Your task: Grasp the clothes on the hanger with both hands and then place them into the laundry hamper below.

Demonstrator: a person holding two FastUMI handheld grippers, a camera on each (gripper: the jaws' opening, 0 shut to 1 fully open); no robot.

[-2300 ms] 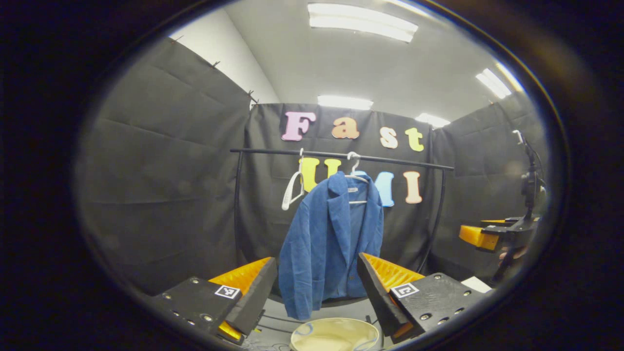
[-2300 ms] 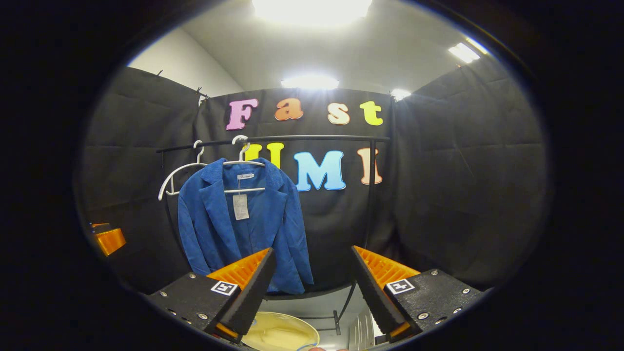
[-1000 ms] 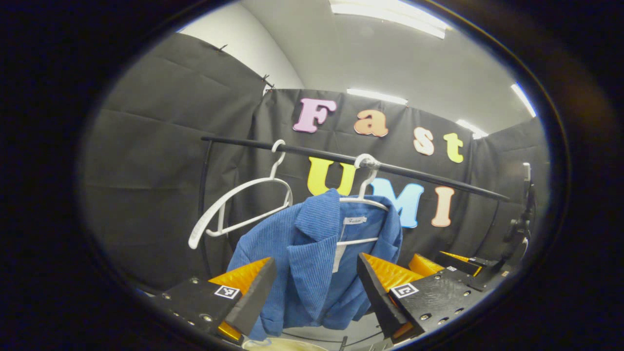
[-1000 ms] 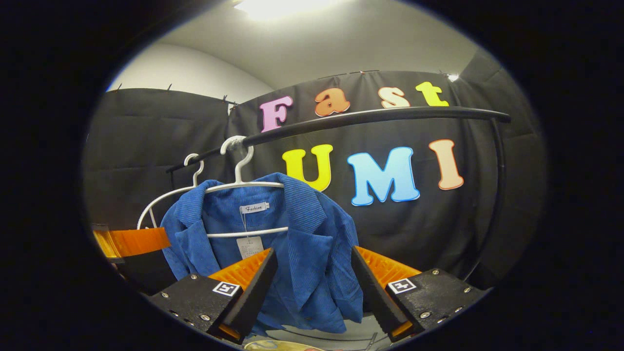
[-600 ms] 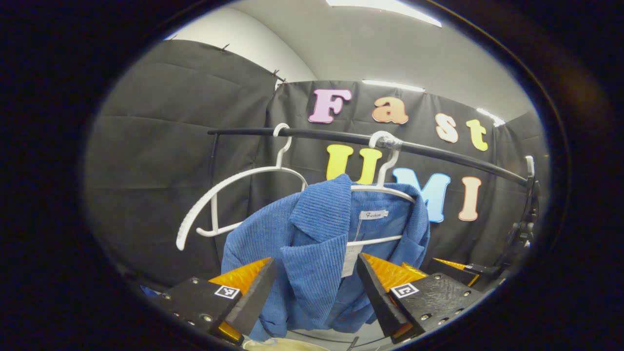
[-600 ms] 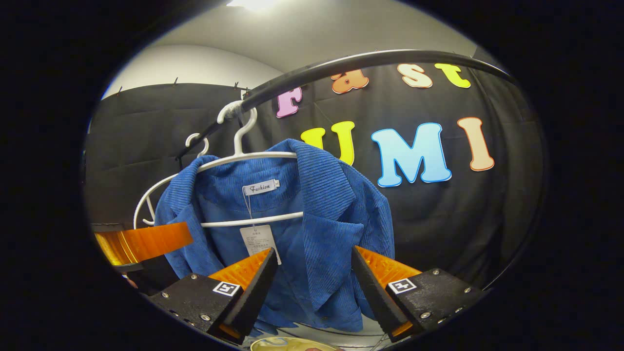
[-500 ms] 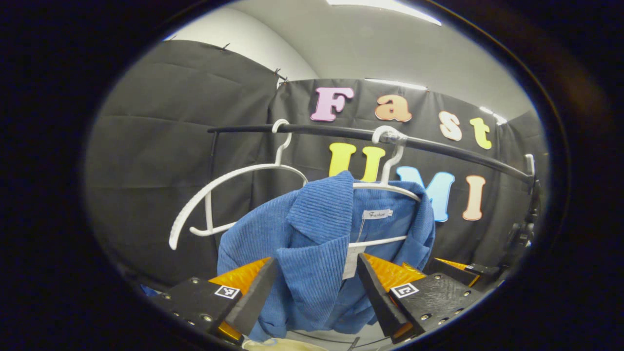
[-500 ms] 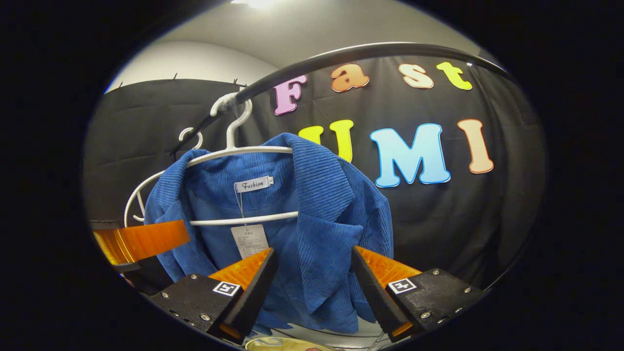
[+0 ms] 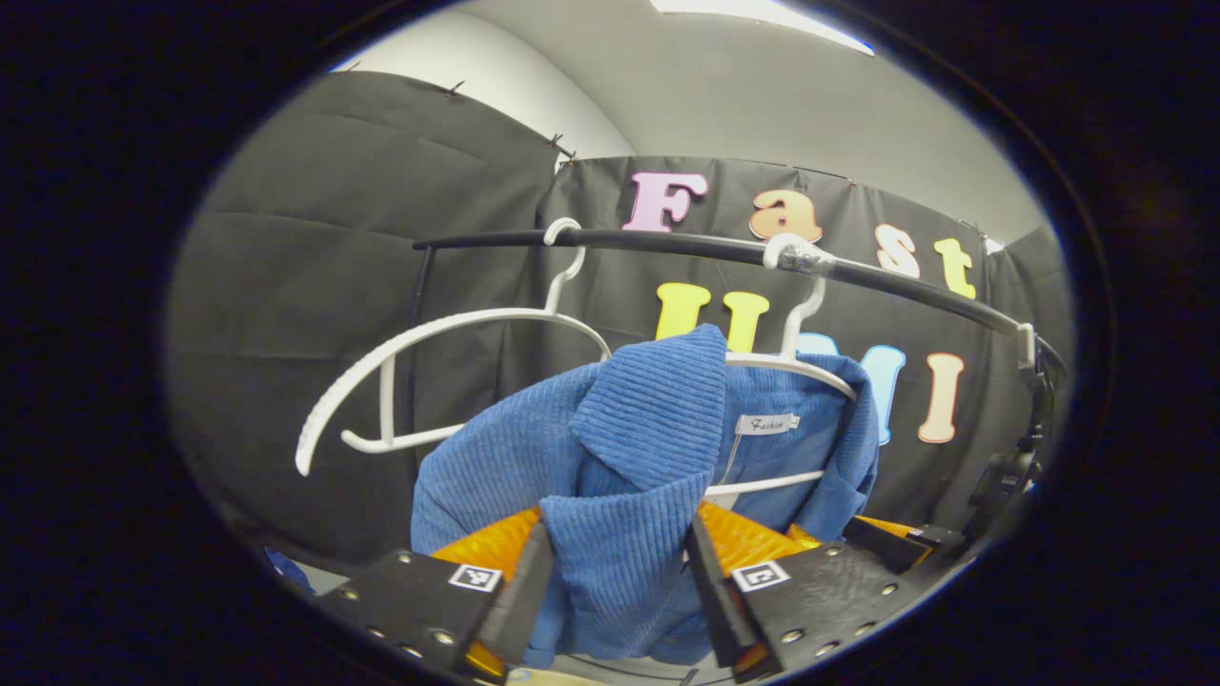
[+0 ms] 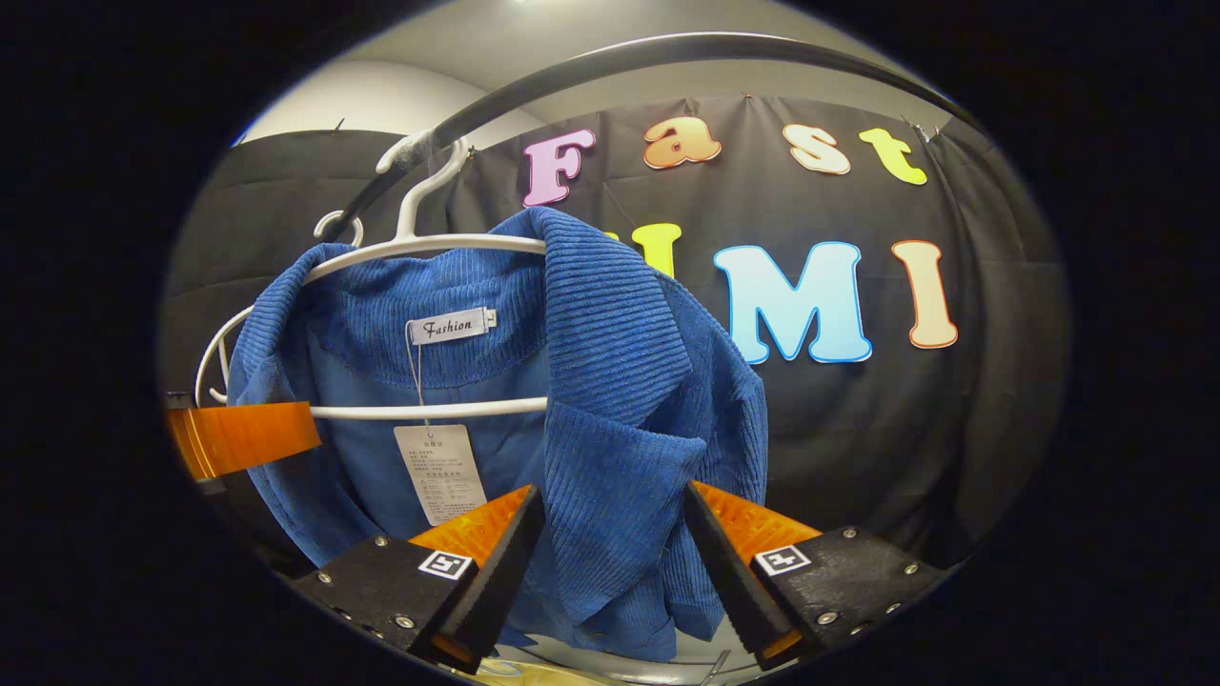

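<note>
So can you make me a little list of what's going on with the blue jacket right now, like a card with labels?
garment: blue jacket, ribbed fabric
hanging on: white hanger, hooked on black rail
spare hanger: empty white one beside it on the rail
left gripper: jaws narrowed around one lapel
right gripper: jaws open, other lapel between them
paper tag: dangling inside the collar
task stage: jacket not yet off the hanger

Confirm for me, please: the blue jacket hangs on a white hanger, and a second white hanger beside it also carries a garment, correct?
Not quite. The blue jacket does hang on a white hanger, but the second white hanger beside it is bare, as the left gripper view shows.
</note>
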